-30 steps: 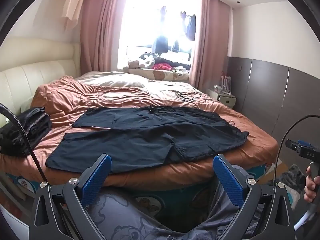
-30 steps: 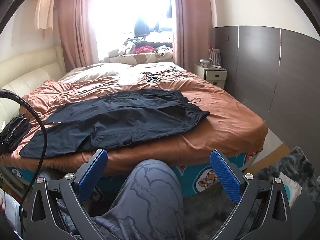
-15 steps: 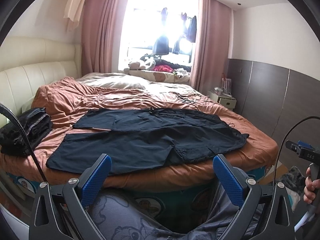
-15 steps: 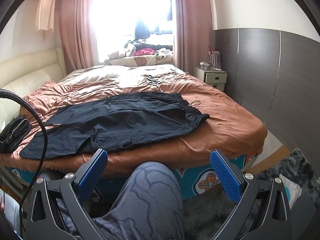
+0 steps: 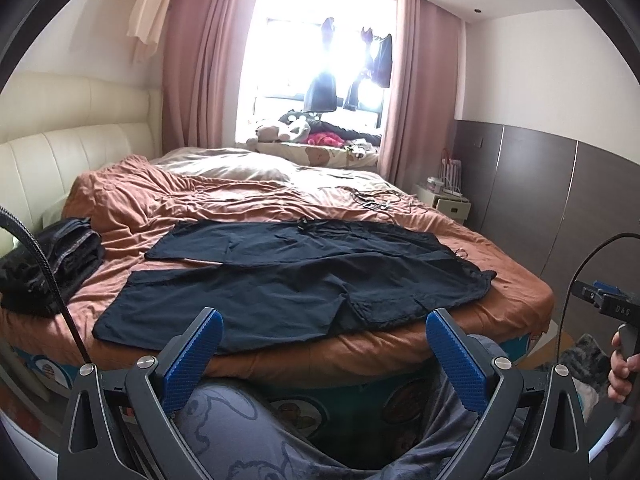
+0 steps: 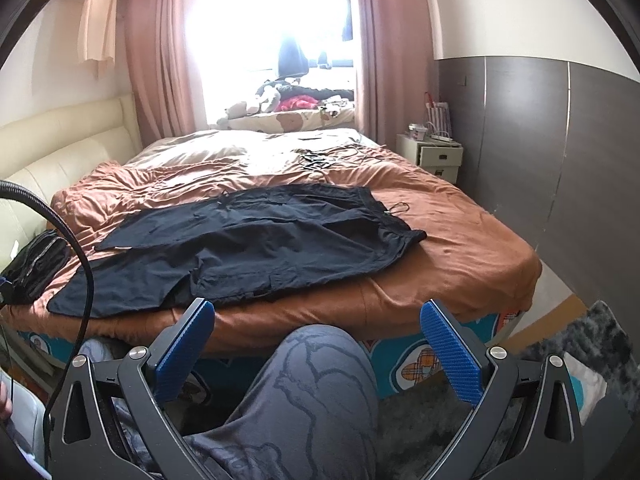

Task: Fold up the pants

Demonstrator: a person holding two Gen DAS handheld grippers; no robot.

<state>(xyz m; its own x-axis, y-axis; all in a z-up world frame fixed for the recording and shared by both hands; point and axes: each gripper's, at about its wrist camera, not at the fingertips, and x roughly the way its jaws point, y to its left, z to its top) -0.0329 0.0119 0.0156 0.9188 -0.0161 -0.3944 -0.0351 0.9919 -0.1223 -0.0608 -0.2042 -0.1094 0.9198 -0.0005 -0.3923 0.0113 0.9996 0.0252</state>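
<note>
Dark navy cloth pants [image 5: 288, 276] lie flat on rust-orange bed sheet [image 5: 500, 240], near its front edge. Left gripper [image 5: 320, 340] & right gripper [image 6: 316, 332]: fingers wide apart, empty. Risk: pinching sheet w/ fabric, dragging pants off edge.

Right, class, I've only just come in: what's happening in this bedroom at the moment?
A person stands at the bed with a two-finger gripper in each hand. Dark pants lie spread flat on the orange cover, legs apart, not yet folded. The left gripper and right gripper are both open, empty and short of the bed edge, touching nothing. A dark folded pile sits to the left of the pants. Folding has not started.
</note>
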